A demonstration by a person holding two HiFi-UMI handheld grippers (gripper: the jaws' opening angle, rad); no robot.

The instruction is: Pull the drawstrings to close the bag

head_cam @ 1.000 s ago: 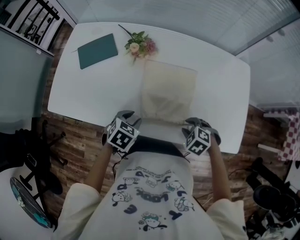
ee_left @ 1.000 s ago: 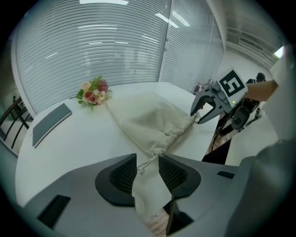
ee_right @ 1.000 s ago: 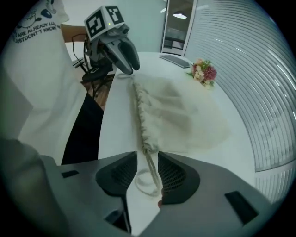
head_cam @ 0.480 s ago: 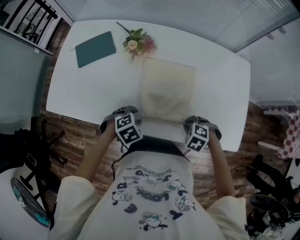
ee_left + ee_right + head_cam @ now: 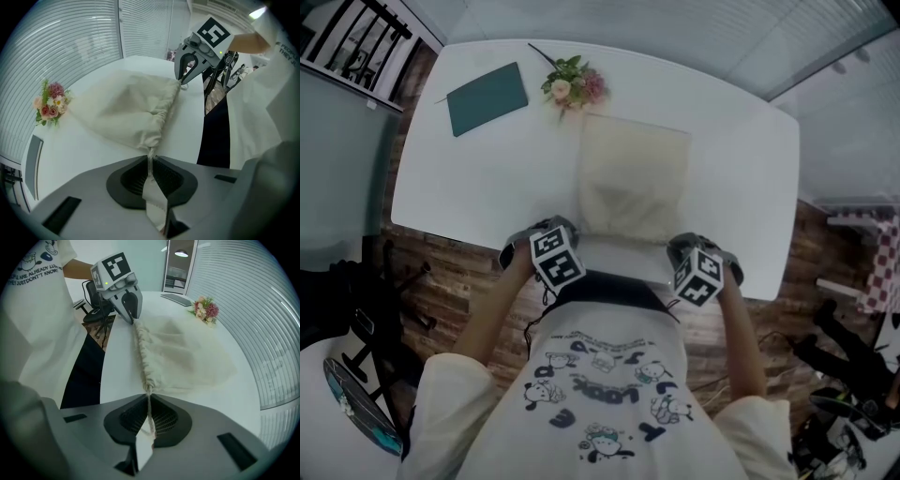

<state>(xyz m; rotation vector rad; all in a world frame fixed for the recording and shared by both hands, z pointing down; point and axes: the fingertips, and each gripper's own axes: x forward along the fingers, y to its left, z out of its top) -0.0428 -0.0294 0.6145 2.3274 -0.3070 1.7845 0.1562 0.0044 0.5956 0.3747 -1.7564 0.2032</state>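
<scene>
Head view steep down over table [image 5: 487,178]; gripper views close, opp. sides, share bag [image 5: 122,108]

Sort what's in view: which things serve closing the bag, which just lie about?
In use: bag; left hand-held gripper, jaws just closed onto left drawstring; right hand-held gripper, shut on right drawstring.
Lying about: flowers; teal notebook.

Left tool [image 5: 150,163], right tool [image 5: 149,403]: downturned, jaws just closed on drawstrings [image 5: 150,151].

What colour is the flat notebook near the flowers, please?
The notebook is dark teal, clearest in the head view.
</scene>
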